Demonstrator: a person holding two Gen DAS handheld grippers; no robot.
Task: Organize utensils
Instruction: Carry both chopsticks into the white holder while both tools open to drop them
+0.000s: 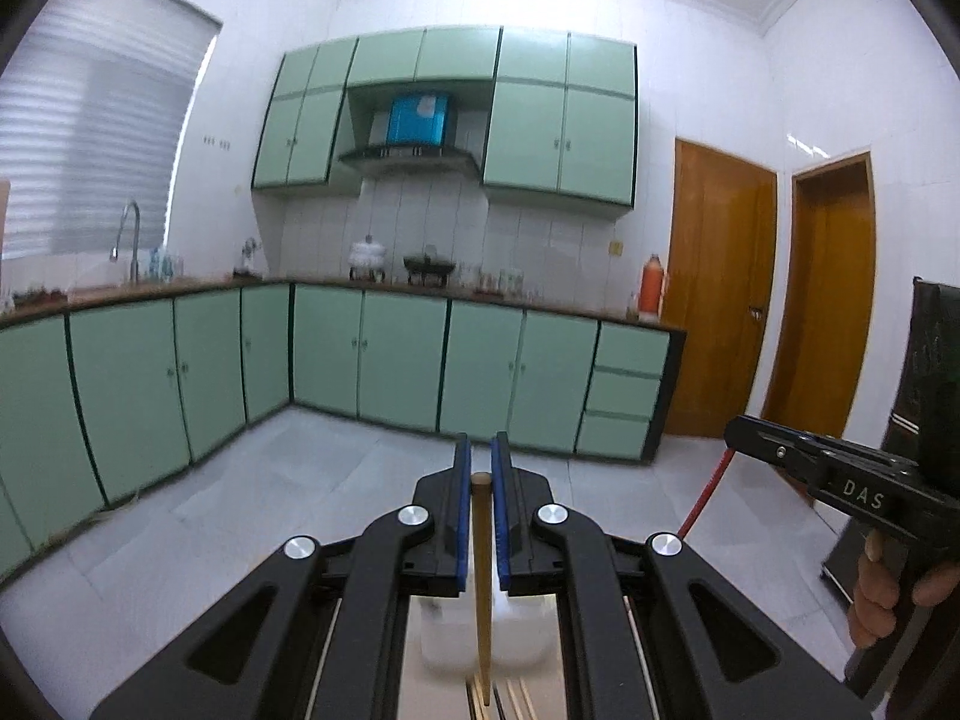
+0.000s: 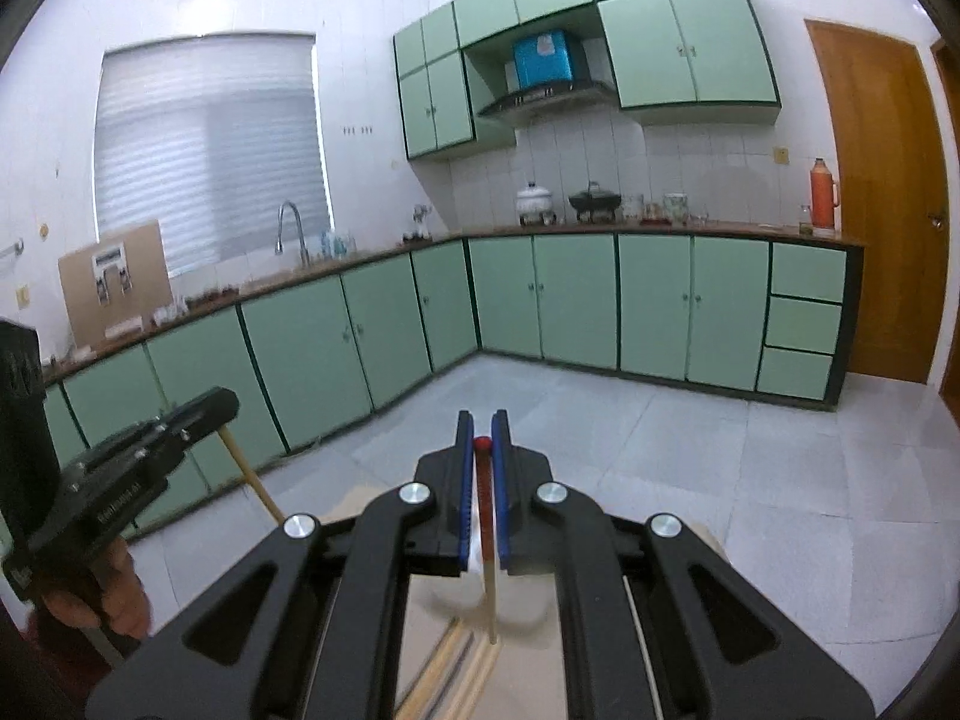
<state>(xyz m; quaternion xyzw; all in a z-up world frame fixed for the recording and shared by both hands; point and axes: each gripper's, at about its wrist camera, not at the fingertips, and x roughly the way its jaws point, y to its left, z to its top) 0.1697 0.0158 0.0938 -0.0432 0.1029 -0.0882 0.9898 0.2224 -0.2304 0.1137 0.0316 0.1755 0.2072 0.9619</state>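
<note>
Blue-padded left tongs (image 1: 480, 450) are pinching a plain pale wooden chopstick (image 1: 482, 570) near its blunt top, and you are holding it almost upright, its long axis running straight down between the pads to a tip that is hanging just over the white plastic cup (image 1: 456, 636) below. Your right tongs (image 2: 483, 426) are gripping a red-topped wooden chopstick (image 2: 487, 540) the same way, jaws nearly closed on it, its tip pointing down above that same blurred white container and the loose pale chopsticks (image 2: 456, 660) lying on the light worktop (image 2: 690, 540). Each stick is hanging below its own tongs, so the move ahead, as I judge it, is turning on keeping both axes vertical over the cup's mouth. Neither hand is looking clearly nearer; both are hovering side by side, well above the worktop.
</note>
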